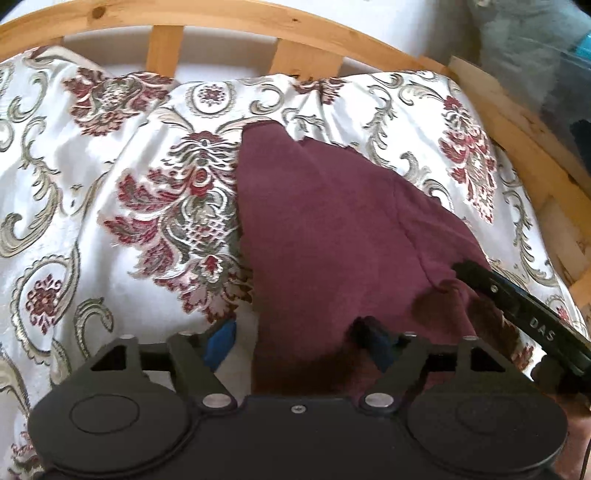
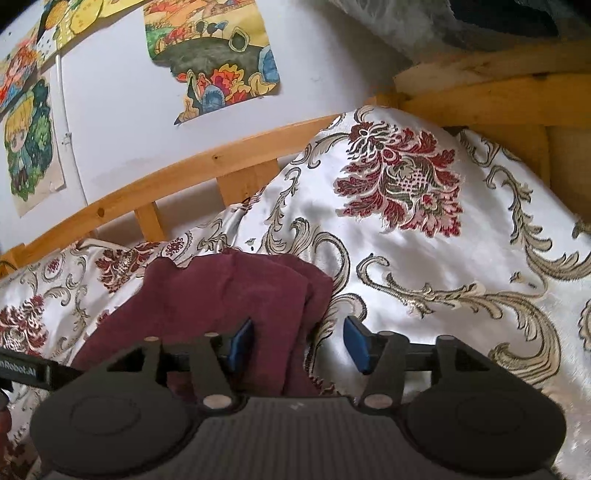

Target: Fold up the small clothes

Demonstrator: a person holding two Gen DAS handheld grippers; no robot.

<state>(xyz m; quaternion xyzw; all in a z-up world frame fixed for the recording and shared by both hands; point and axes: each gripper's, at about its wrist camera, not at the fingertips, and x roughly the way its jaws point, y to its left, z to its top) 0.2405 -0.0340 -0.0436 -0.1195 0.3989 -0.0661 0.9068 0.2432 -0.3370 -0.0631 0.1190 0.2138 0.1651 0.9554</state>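
Note:
A maroon garment [image 1: 325,229] lies folded on the floral bedspread [image 1: 110,192], reaching from the middle of the bed to the near edge. My left gripper [image 1: 301,341] is open, its blue pads [image 1: 221,341] wide apart, with the garment's near edge lying between them and over the right pad. In the right wrist view the garment [image 2: 221,295] lies left of centre. My right gripper [image 2: 299,345] is open, its pads [image 2: 356,345] straddling the garment's right edge. The right gripper's finger [image 1: 517,306] shows at the garment's right corner in the left wrist view.
A wooden slatted bed frame [image 1: 229,22] runs along the far side and the right side [image 1: 517,140]. Drawings [image 2: 214,59] hang on the white wall behind. A wooden corner post [image 2: 498,96] stands at the right. Grey fabric [image 1: 524,40] lies beyond the frame.

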